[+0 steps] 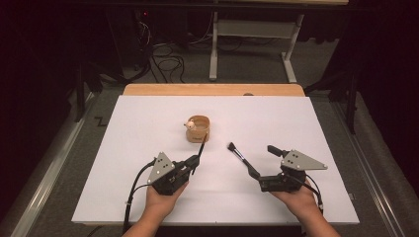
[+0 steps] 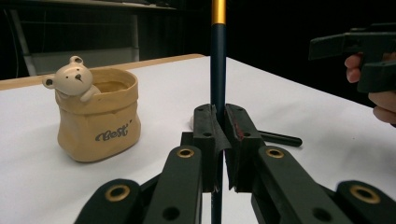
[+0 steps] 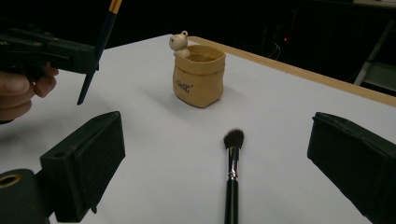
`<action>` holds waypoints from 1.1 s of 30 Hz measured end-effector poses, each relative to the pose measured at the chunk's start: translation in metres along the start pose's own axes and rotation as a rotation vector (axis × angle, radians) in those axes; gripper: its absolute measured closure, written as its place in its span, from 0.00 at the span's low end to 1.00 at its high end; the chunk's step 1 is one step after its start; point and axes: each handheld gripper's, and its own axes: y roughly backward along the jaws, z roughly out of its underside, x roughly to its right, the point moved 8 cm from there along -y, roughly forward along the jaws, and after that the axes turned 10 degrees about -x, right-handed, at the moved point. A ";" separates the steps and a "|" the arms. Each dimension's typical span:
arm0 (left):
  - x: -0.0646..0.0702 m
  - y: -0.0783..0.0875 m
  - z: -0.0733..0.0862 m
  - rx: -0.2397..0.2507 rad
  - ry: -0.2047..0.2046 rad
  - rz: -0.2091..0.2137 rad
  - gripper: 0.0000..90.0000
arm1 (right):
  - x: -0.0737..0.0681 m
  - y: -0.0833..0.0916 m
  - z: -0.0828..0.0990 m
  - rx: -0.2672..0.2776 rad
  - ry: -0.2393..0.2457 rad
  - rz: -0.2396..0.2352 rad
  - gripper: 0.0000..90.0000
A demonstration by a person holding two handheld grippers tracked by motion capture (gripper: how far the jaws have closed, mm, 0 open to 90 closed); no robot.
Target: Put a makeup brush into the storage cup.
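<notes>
— Tan ceramic, that little bag-shaped pot with the bear on its rim; where does it stand on the white table?
— Near the middle, upright. Take it as the landmark.
— What does the left gripper hold?
— Its jaws are clamped on a dark-handled brush with a gold band. In the high view the handle slants up from the jaws toward the near side of the pot, its upper end just at the pot's wall; whether it touches I cannot tell.
— And the right gripper?
— Its jaws stand wide apart, gripping nothing. A black make-up brush lies flat on the table between them, bristles toward the pot, a little to the pot's right and nearer the person.
</notes>
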 end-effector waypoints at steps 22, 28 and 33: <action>-0.004 0.004 -0.002 0.018 0.019 0.000 0.93 | -0.030 -0.029 -0.040 0.042 0.040 -0.056 0.06; -0.004 0.004 -0.002 0.021 0.021 -0.001 0.93 | -0.038 -0.036 -0.049 0.044 0.044 -0.081 0.07; -0.004 0.004 -0.001 0.020 0.021 -0.002 0.93 | -0.044 -0.044 -0.052 0.045 0.046 -0.100 0.07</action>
